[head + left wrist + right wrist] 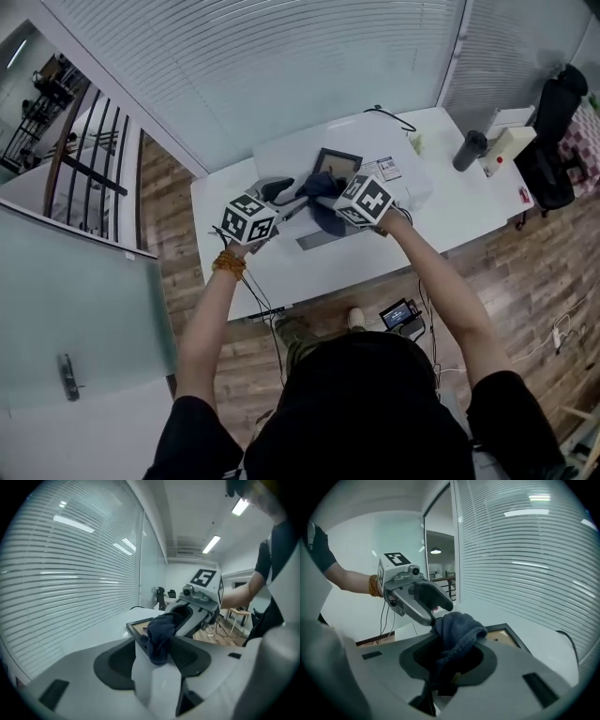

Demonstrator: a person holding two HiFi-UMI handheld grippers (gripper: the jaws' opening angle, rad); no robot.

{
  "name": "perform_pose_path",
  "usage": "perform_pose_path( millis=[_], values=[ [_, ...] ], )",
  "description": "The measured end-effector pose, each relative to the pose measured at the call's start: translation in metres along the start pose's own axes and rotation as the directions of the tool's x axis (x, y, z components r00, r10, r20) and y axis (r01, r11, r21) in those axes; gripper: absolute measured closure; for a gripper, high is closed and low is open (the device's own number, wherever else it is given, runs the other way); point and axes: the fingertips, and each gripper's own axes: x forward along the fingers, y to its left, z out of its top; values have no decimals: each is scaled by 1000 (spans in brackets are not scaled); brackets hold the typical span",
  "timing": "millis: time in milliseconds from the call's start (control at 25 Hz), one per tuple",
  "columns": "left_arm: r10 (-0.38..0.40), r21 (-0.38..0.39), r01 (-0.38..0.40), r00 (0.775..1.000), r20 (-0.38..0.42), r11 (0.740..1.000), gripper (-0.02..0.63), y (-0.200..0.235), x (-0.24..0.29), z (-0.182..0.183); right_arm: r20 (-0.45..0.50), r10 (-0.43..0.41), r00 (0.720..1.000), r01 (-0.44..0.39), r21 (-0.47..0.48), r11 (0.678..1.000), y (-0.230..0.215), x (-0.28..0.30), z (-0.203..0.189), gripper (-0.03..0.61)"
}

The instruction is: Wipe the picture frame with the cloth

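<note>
A: What does the right gripper [450, 644] have?

B: Its jaws are nearly together, pinching the cloth [459, 627]. The cloth is dark blue, soft and bunched, and it rises out of the jaws in a rounded lump.

A: And the left gripper [152, 644]?

B: Its jaws stand partly apart and clamp on the near corner of the picture frame [508, 632]. The two grippers meet there, and the cloth lies over that same corner.

A: How does the frame look?

B: It has a thin dark rim round a tan-brown panel and is rectangular.

A: Which way does it point?

B: Its face looks upward. From the clamped corner its length runs away from the person, toward the blinds [281, 56]. I cannot tell whether its far edge rests on the surface or is lifted.

A: Where is it?

B: It is over the middle of the white table [441, 216], just beyond the two marker cubes. A dark cylinder [469, 150] stands well apart, toward the table's right end.
</note>
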Motion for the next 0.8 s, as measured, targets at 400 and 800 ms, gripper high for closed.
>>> perform_pose_path(
  millis=[400,800],
  values=[
    [5,-151,-36,979,-201,988,432,44,69,-3,21,-18,1000,20,-59,998,3,-6,-15,505],
    [-135,-254,46,929,-345,966,485,36,94,-5,-42,-37,998,33,-97,995,3,-3,-8,506]
  ],
)
